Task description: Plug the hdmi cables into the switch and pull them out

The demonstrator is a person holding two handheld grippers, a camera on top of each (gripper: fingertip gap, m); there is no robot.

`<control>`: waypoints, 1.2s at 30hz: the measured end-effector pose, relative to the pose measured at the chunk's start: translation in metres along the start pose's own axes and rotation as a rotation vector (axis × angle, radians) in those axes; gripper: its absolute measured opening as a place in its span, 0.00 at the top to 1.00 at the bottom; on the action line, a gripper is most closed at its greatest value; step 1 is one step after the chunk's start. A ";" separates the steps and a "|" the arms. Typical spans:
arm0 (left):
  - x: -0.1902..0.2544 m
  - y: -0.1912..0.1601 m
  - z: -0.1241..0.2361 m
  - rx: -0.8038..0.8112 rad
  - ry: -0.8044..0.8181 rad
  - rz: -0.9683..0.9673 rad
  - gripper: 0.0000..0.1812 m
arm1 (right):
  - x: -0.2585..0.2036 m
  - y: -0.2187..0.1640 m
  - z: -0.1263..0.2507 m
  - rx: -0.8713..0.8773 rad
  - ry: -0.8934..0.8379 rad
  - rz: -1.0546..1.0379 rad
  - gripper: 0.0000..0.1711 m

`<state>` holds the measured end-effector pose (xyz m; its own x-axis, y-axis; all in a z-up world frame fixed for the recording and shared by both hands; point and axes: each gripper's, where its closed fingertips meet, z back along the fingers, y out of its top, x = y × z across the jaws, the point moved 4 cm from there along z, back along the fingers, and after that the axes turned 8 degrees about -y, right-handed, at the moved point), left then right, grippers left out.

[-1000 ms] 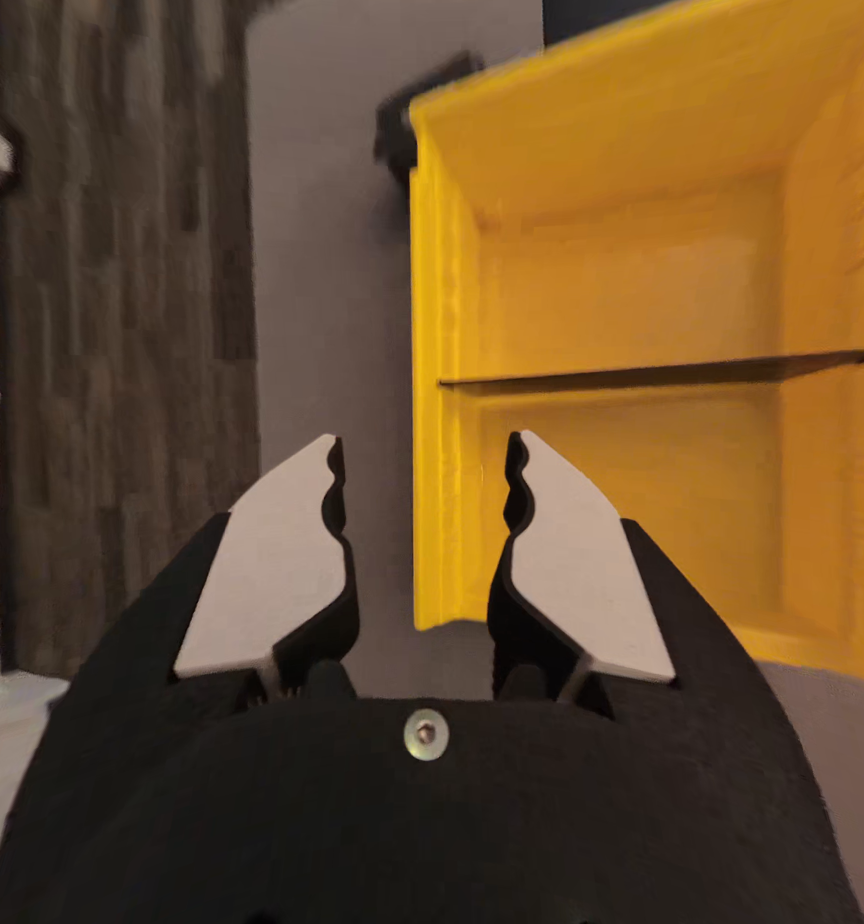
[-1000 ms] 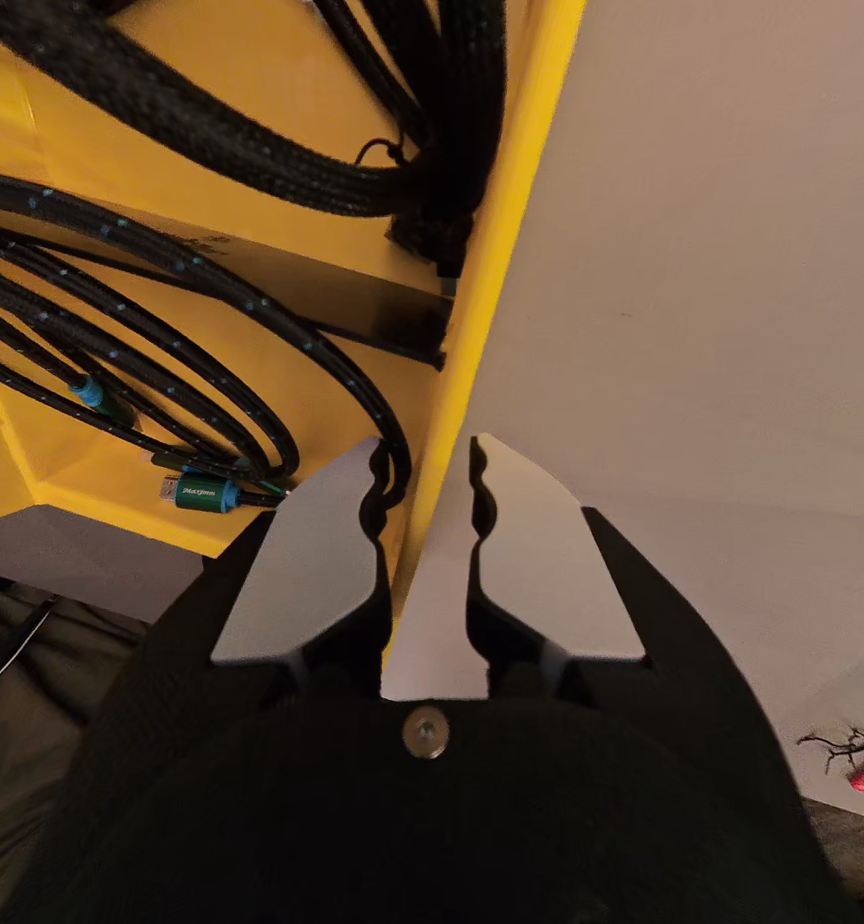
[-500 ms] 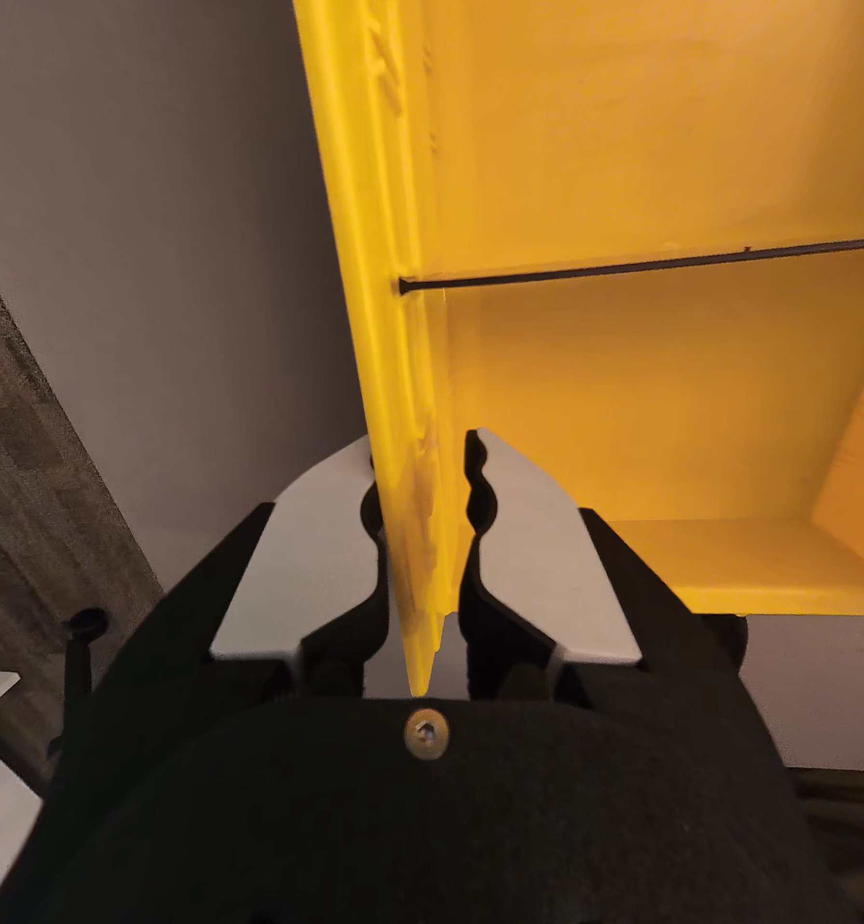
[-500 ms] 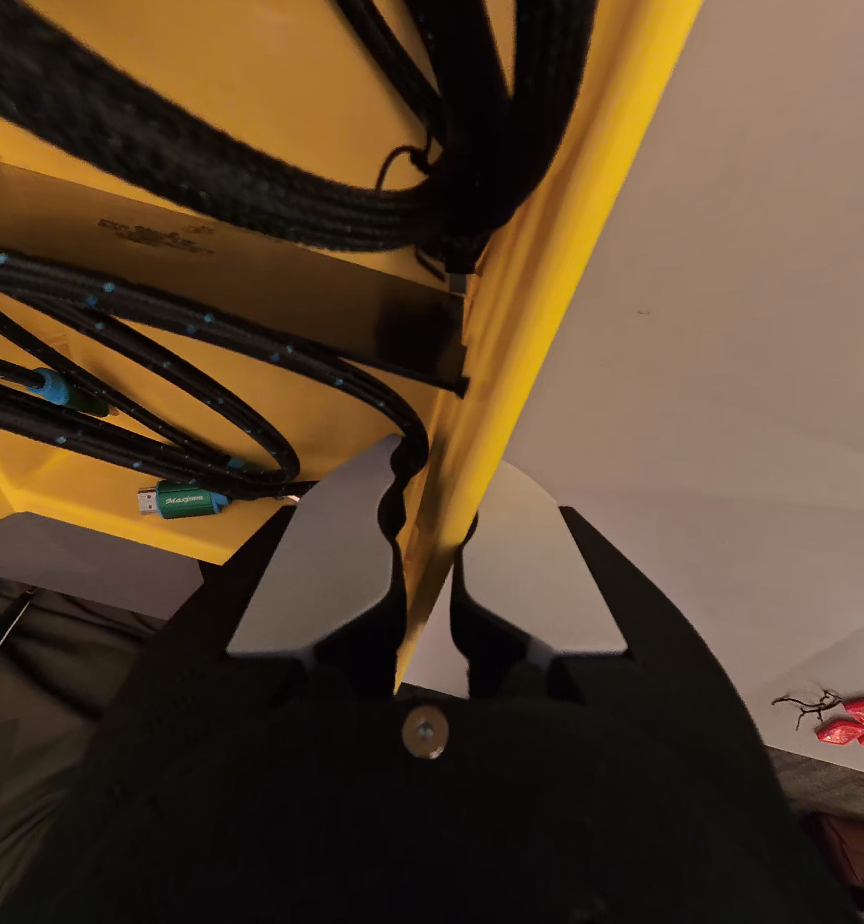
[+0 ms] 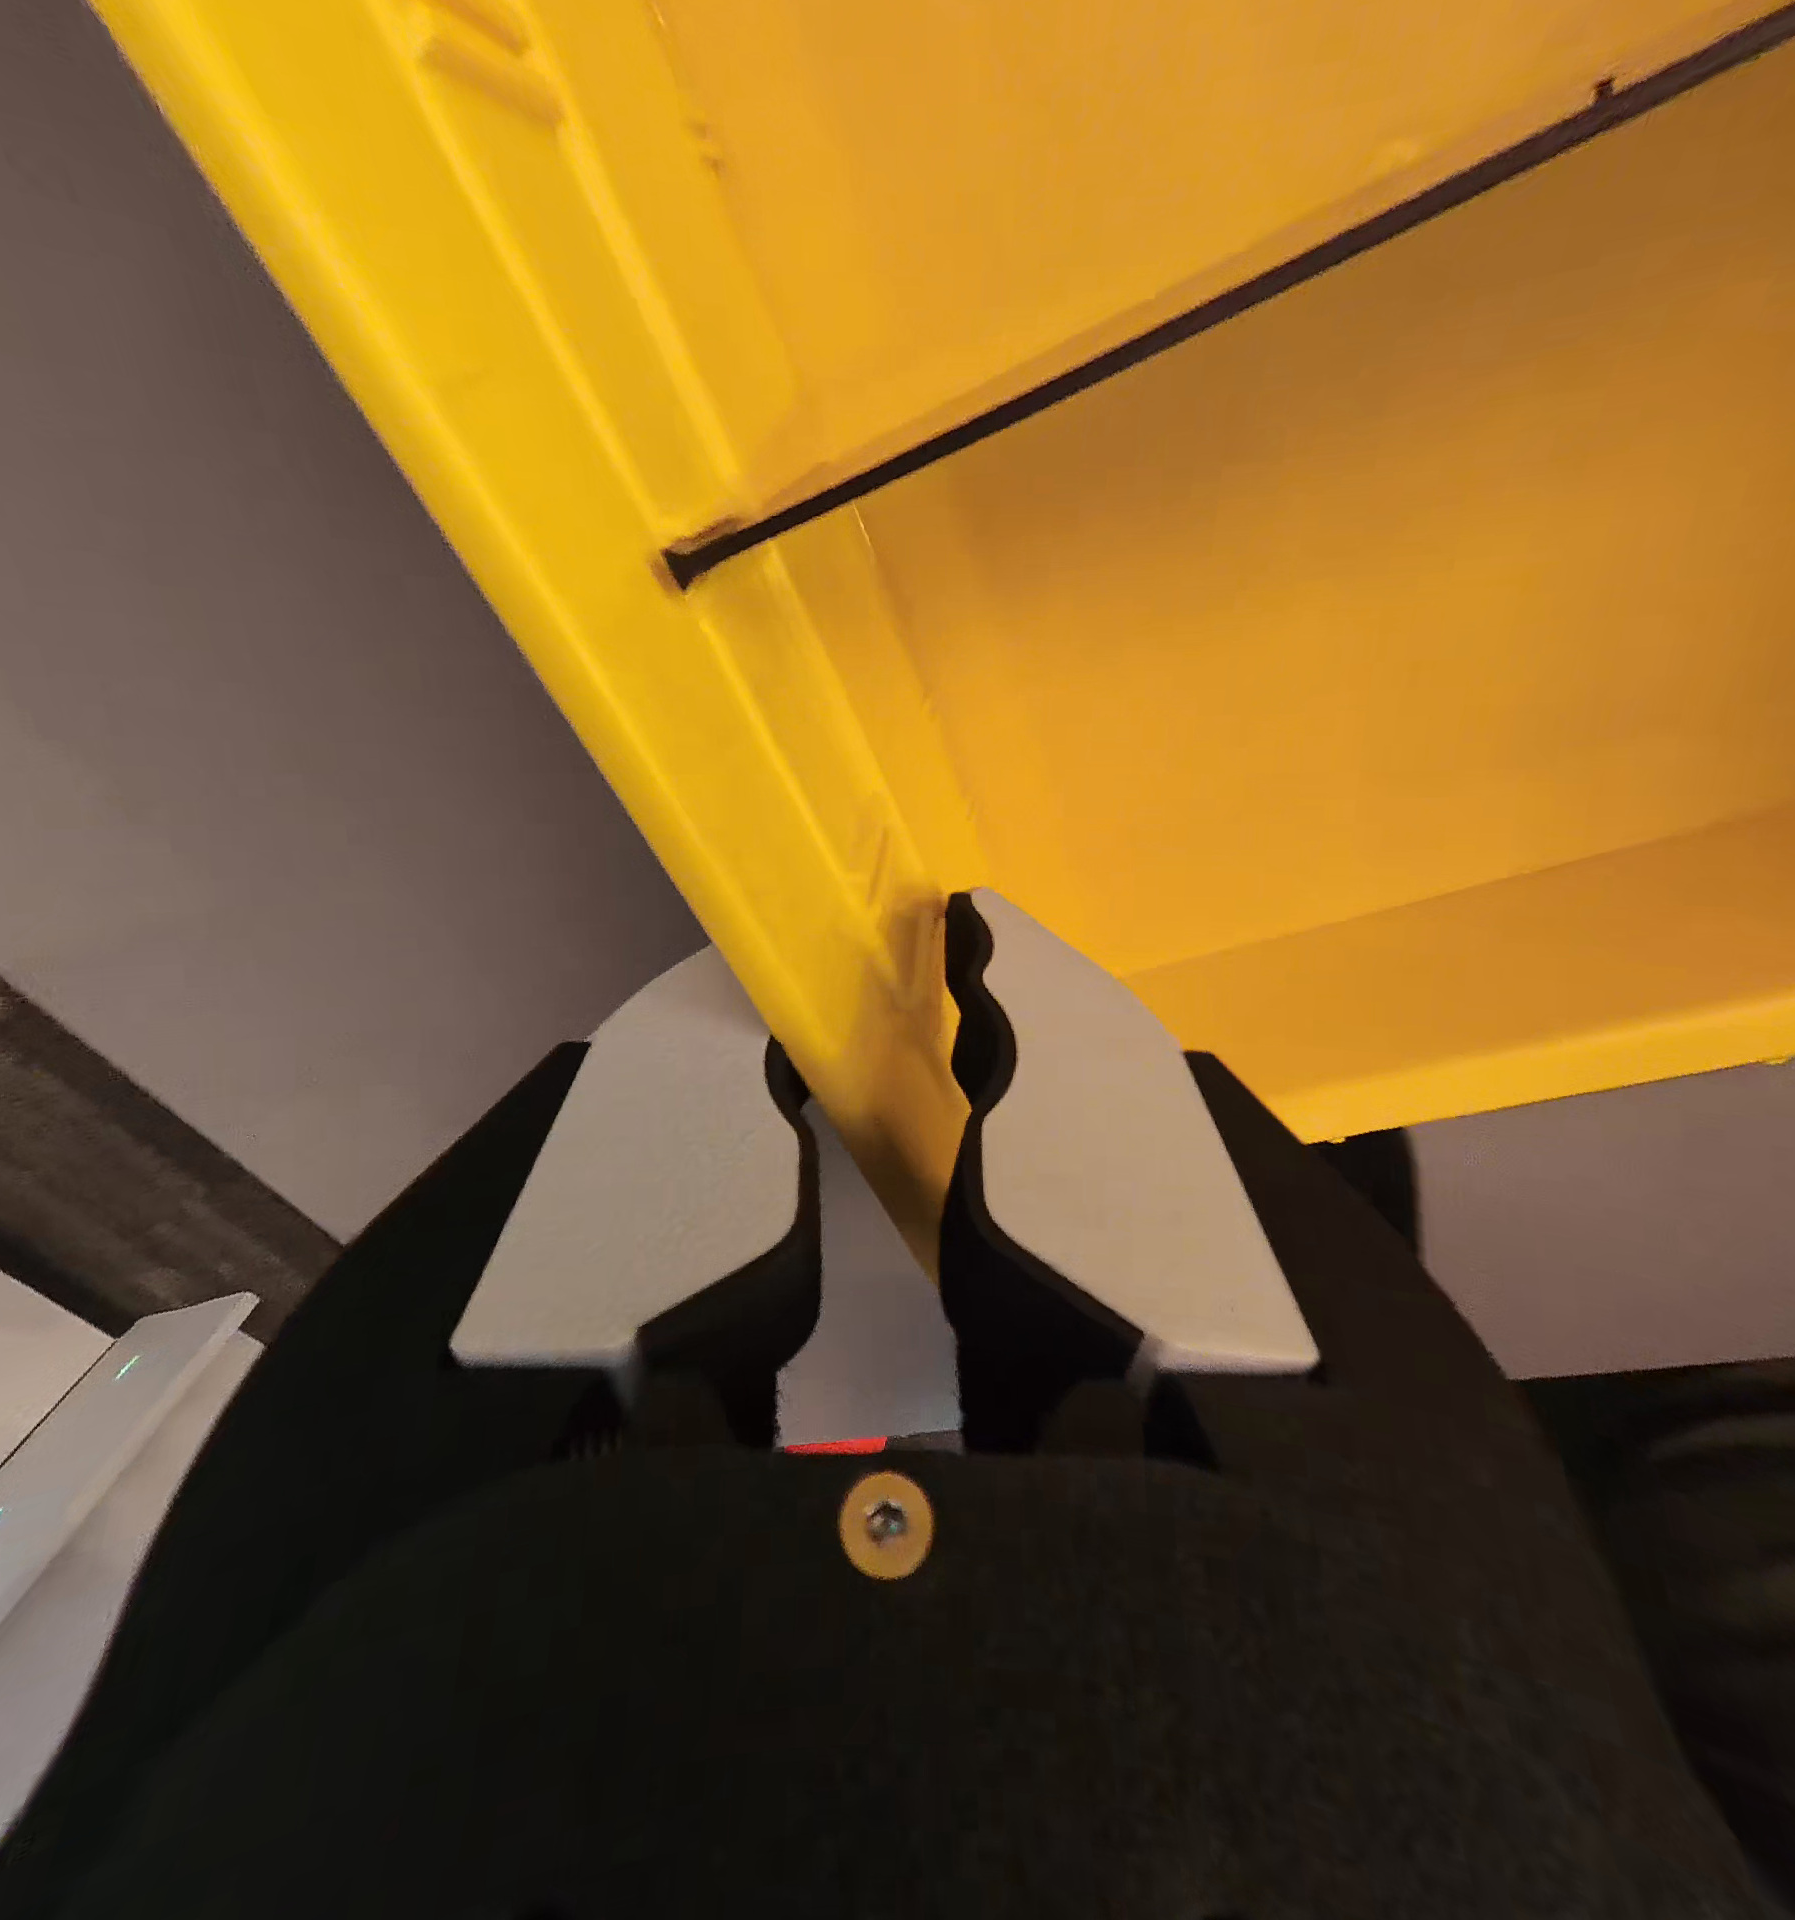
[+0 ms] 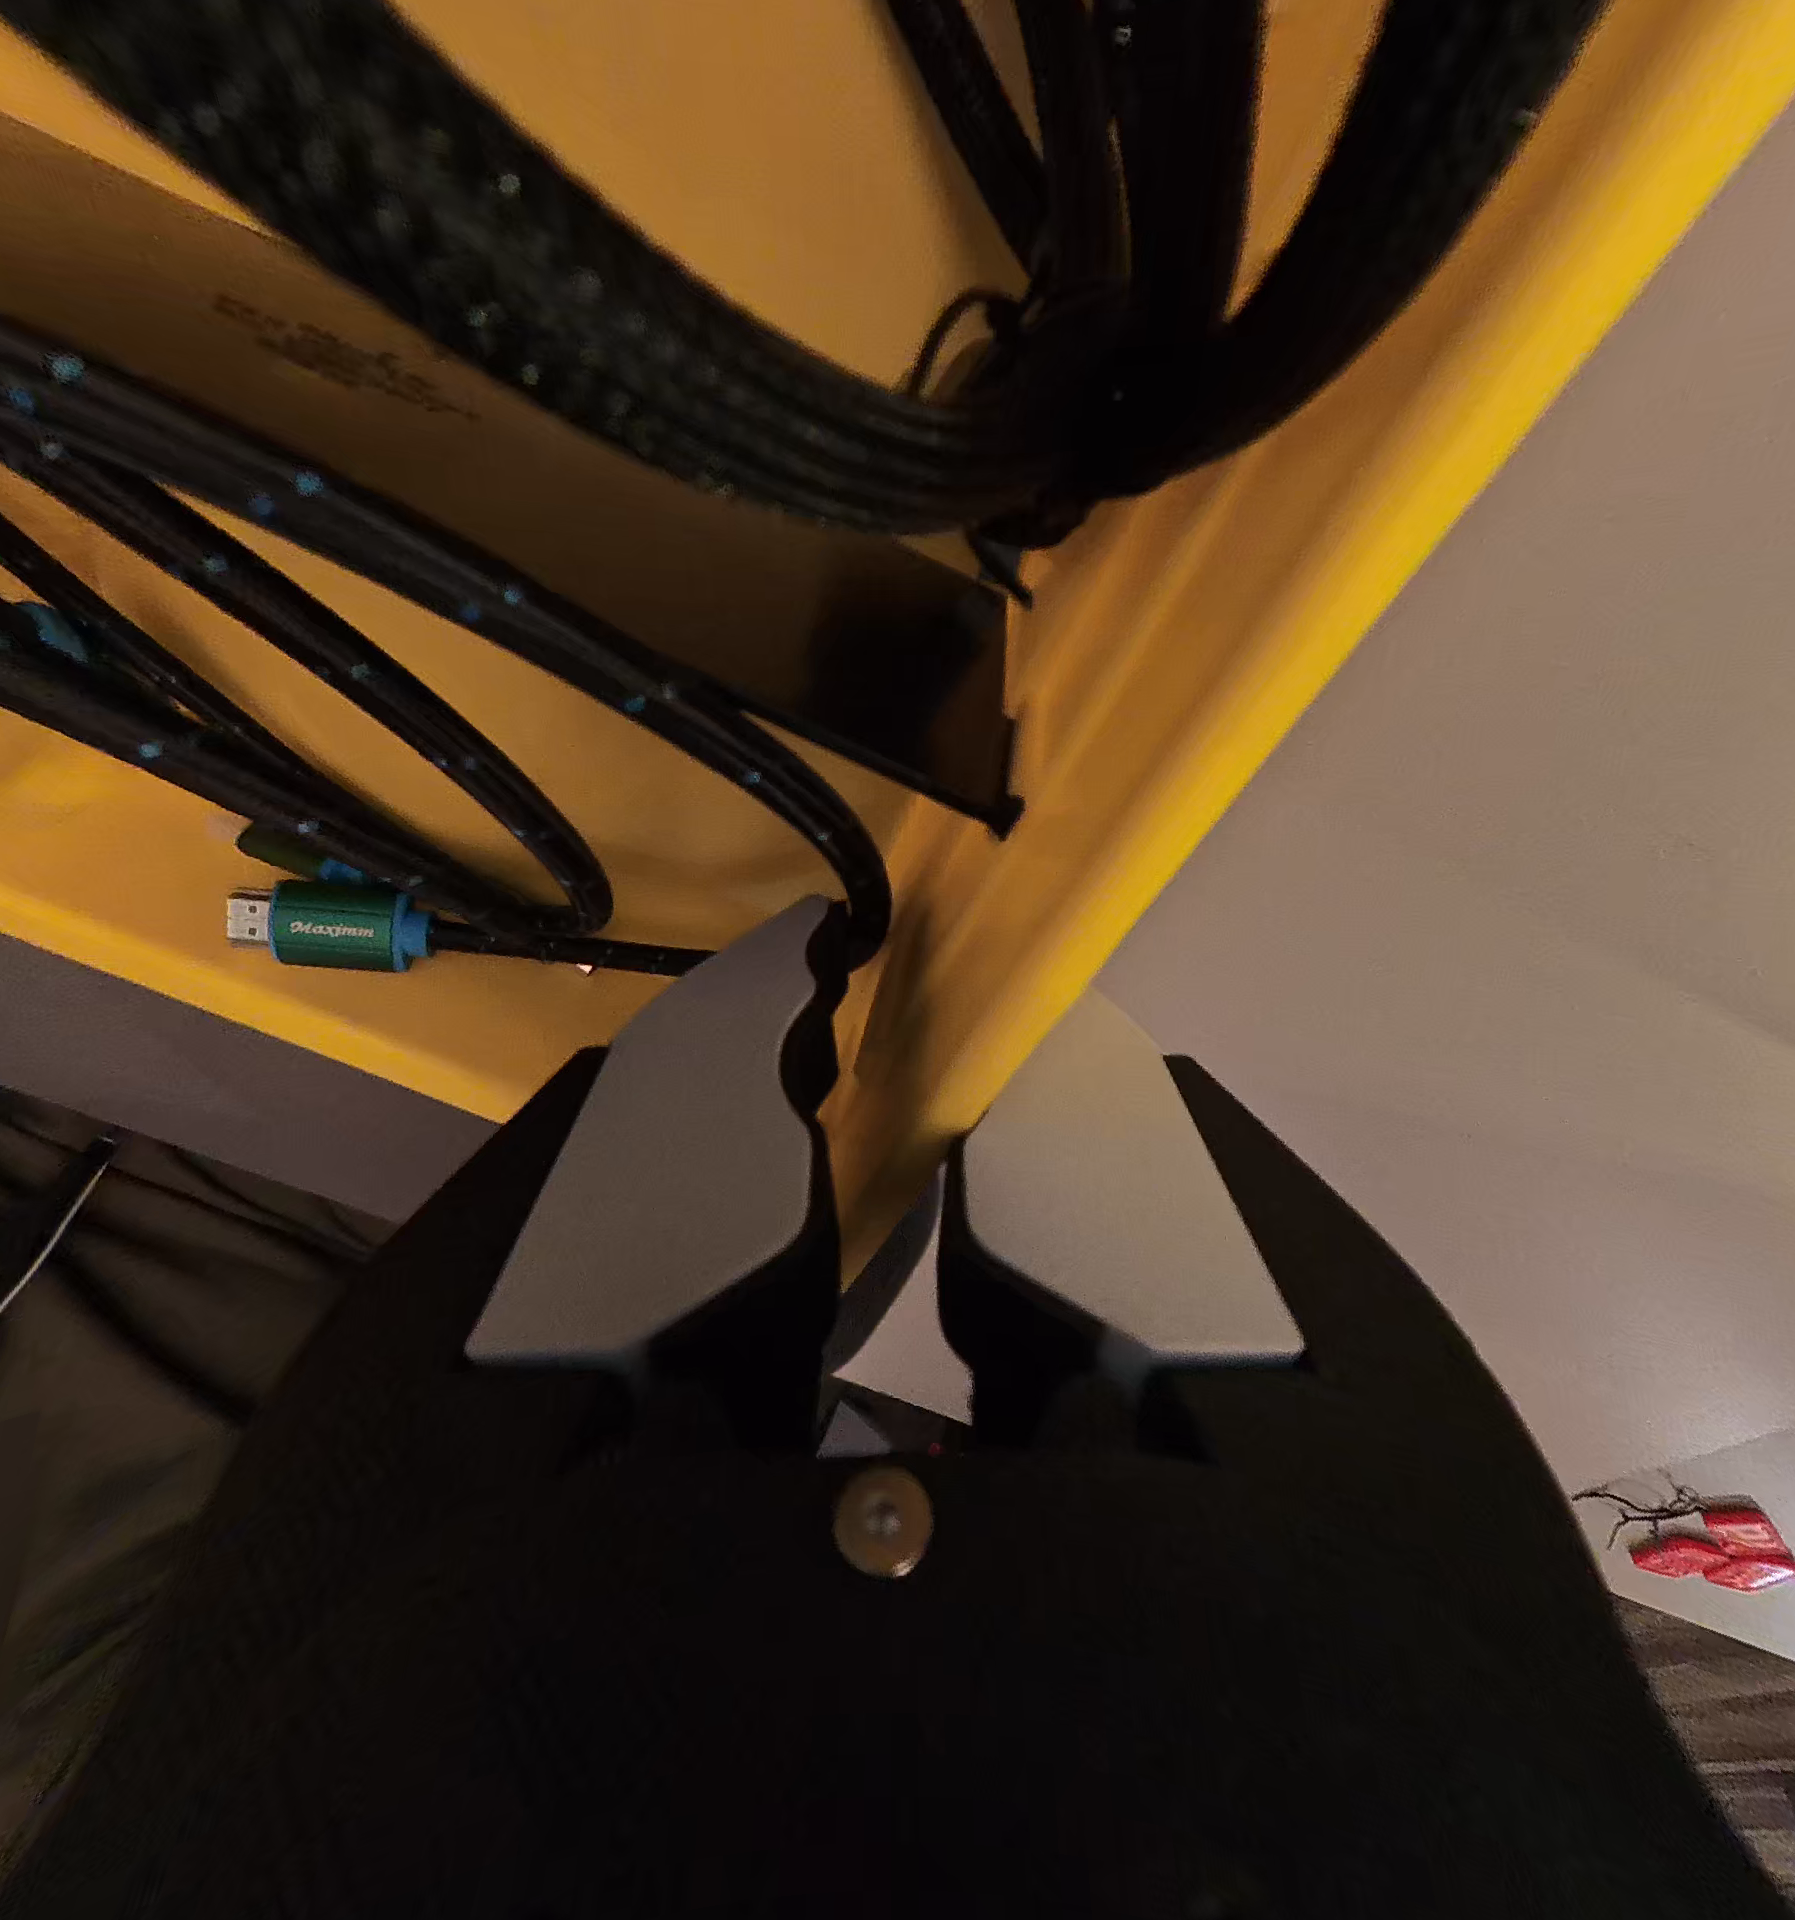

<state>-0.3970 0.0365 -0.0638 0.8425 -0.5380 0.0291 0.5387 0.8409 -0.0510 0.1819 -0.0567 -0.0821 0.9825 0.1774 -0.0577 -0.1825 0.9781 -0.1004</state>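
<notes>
Yellow plastic crate (image 5: pixel 1288 644): the left gripper (image 5: pixel 872 1049) has its jaws clamped on one side wall, the right gripper (image 6: pixel 898 1049) on the opposite wall (image 6: pixel 1111 831). Black braided HDMI cables (image 6: pixel 519 790) lie loose near that right wall, one green-shelled plug (image 6: pixel 337 927) at the crate's near edge. No switch is identifiable. Uneven pulling could likely tilt the crate, spilling cables or slipping a wall free.

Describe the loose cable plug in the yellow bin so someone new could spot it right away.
In the right wrist view, find the yellow bin, then its lower corner under the black braided cables. The loose plug lies there, left of the right gripper: green shell, blue collar, bare metal tip pointing left, fully exposed.
</notes>
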 end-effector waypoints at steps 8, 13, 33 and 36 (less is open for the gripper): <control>0.054 0.009 -0.004 -0.069 0.125 -0.101 0.80 | -0.039 0.013 -0.001 -0.029 -0.041 -0.010 0.89; 0.065 0.006 -0.005 -0.103 0.166 -0.136 0.76 | -0.045 0.018 0.000 -0.008 -0.044 0.026 0.88; 0.084 0.018 0.131 0.732 0.254 -0.312 0.75 | -0.250 0.074 0.171 1.187 0.279 0.508 0.70; 0.069 0.011 0.140 0.776 0.241 -0.253 0.74 | -0.266 0.118 0.119 0.899 0.221 0.420 0.82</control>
<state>-0.3321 0.0171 0.0769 0.7205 -0.6385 -0.2706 0.6341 0.4484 0.6300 -0.0962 0.0243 0.0394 0.8000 0.5902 -0.1079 -0.3250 0.5774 0.7490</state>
